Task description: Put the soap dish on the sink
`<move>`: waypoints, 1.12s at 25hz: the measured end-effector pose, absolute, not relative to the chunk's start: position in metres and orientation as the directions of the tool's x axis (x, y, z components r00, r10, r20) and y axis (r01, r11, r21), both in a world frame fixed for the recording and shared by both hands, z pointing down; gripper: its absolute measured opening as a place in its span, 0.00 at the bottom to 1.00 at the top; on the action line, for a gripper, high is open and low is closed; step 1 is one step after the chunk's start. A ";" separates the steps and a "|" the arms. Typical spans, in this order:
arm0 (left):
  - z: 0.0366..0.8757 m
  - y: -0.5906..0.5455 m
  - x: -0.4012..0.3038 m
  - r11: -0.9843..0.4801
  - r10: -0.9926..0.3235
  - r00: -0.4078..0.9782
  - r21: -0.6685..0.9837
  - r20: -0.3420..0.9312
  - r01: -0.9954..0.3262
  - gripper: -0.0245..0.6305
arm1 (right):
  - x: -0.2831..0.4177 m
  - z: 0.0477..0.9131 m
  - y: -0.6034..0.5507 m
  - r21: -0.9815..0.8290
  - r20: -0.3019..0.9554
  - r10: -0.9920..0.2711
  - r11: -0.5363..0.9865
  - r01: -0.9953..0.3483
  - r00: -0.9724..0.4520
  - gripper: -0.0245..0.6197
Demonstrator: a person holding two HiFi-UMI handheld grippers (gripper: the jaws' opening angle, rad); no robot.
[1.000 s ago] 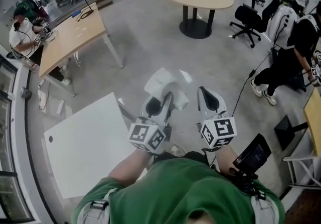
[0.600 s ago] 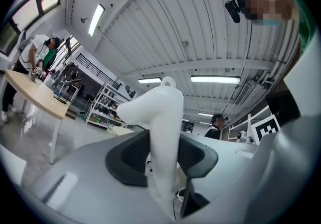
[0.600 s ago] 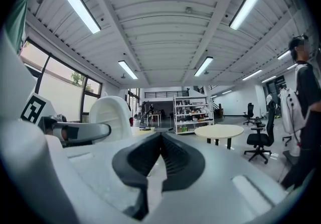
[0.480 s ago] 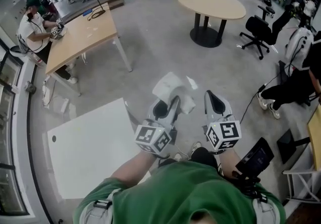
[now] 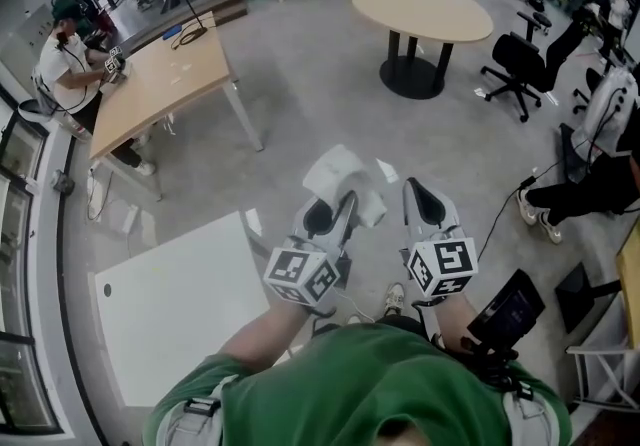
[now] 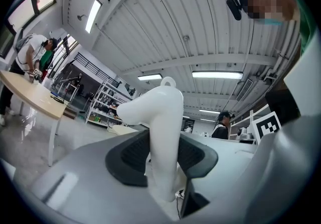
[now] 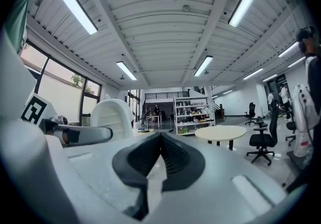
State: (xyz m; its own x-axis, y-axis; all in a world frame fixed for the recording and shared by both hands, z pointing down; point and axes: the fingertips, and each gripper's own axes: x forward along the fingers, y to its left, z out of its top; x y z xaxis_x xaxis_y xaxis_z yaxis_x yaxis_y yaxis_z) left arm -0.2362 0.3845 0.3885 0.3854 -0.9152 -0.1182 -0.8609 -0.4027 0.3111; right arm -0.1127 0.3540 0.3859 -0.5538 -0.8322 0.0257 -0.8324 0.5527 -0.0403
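White table [image 5: 170, 304] fills the lower left, and just beside it the bare left forearm [image 5: 255, 339] reaches forward from the green shirt [image 5: 350, 384]. It holds the left gripper [image 5: 333, 202] about level over the grey floor [image 5: 300, 104]. The fingers of this gripper pinch the lower part of the white soap dish [image 5: 338, 172], whose broad top juts past their tips. Close alongside on the right, the right gripper [image 5: 418, 192] points the same way, level, its fingers pressed together on nothing.

Round table [image 5: 422, 9], office chair [image 5: 518, 62], wooden desk [image 5: 160, 82], white tabletop [image 5: 170, 309]
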 end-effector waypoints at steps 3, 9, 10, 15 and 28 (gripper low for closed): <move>0.385 0.368 -0.228 -0.406 -0.914 0.387 0.303 -0.121 -0.862 0.27 | -0.105 0.384 0.339 -0.041 0.023 -0.832 0.554 -0.832 -0.555 0.04; 0.388 0.341 -0.203 -0.419 -0.908 0.400 0.298 -0.124 -0.858 0.27 | -0.080 0.388 0.314 -0.044 0.015 -0.840 0.541 -0.840 -0.542 0.04; 0.387 0.336 -0.197 -0.420 -0.907 0.401 0.297 -0.124 -0.858 0.27 | -0.074 0.387 0.309 -0.045 0.015 -0.840 0.541 -0.840 -0.542 0.04; 0.378 0.299 -0.156 -0.415 -0.910 0.395 0.290 -0.126 -0.863 0.27 | -0.035 0.379 0.272 -0.049 0.009 -0.835 0.549 -0.835 -0.550 0.04; 0.389 0.242 -0.085 -0.383 -0.924 0.364 0.285 -0.117 -0.879 0.27 | 0.035 0.394 0.213 -0.066 0.011 -0.816 0.576 -0.815 -0.578 0.04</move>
